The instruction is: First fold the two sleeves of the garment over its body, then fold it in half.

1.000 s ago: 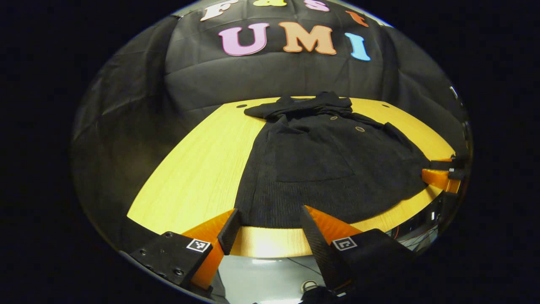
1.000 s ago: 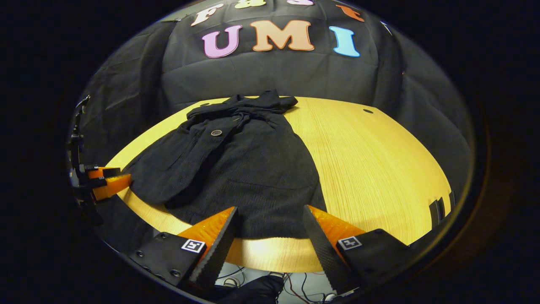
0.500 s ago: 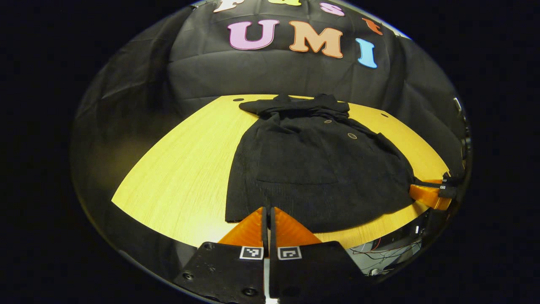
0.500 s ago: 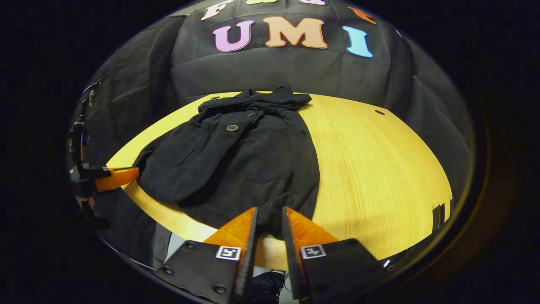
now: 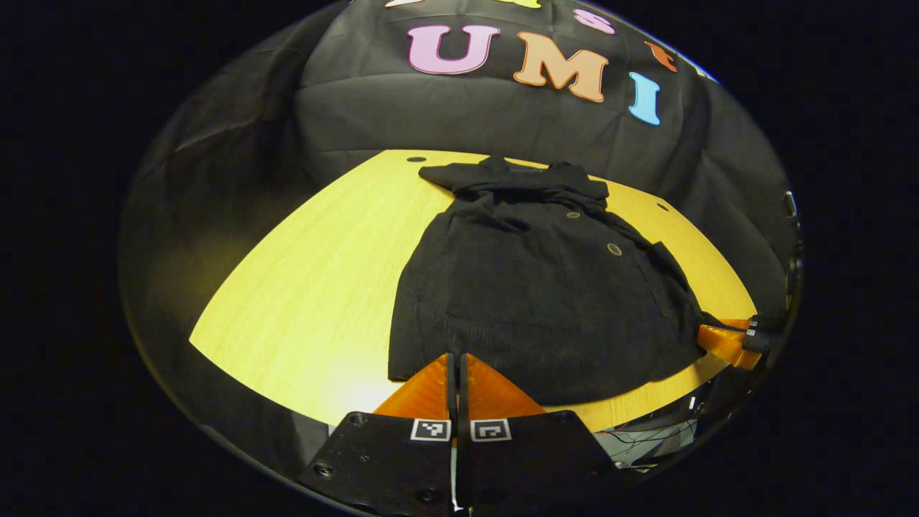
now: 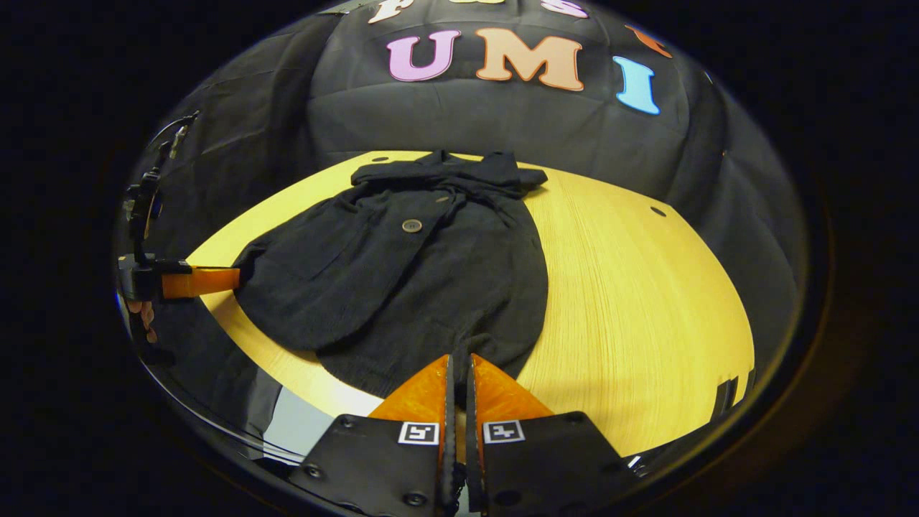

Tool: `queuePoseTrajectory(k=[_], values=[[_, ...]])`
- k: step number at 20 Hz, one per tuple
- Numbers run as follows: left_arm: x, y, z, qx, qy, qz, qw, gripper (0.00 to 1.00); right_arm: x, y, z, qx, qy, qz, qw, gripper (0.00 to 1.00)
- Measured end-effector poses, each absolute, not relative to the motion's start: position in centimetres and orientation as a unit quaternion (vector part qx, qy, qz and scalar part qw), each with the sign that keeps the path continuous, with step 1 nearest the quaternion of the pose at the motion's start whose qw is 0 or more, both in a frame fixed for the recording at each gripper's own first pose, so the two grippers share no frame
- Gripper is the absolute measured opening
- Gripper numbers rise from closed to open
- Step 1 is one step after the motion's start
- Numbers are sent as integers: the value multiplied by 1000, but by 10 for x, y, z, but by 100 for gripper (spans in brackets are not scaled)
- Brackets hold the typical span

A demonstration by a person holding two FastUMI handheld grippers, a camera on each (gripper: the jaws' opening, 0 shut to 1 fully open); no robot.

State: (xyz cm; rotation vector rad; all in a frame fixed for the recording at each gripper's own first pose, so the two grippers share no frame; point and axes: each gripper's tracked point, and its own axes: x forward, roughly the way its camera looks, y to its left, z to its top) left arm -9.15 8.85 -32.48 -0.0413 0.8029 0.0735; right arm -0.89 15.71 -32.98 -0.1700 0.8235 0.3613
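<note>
Presently catalogued — one moment, two views.

Garment: black buttoned jacket, lying flat on the yellow wooden table; collar at the far edge, hem at the near edge.
Sleeves: both lie folded over the body; in the right gripper view one sleeve crosses the front on a slant, a button showing just beside it.
Left gripper: orange fingers pressed together at the near hem, toward the garment's left corner; the black cloth meets the fingertips, and the hem appears pinched between them.
Left gripper, seen from the other side: in the right gripper view it reaches in from the left, its tip touching the cloth's edge; fingers of the hand holding it show below.
Right gripper: fingers drawn together on the near hem toward the right corner — a thin dark gap between them, cloth gathered at the tips.
Right gripper, far view: in the left gripper view it sits at the right edge, its tip against the hem.
Table: bare wood left and right of the garment.
</note>
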Motion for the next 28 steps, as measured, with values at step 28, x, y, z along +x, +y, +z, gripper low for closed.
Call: queuePoseTrajectory(k=[28], values=[[332, 134, -307, 13, 305, 123, 944, 0, 446, 205, -308, 18, 348, 208, 914, 8]])
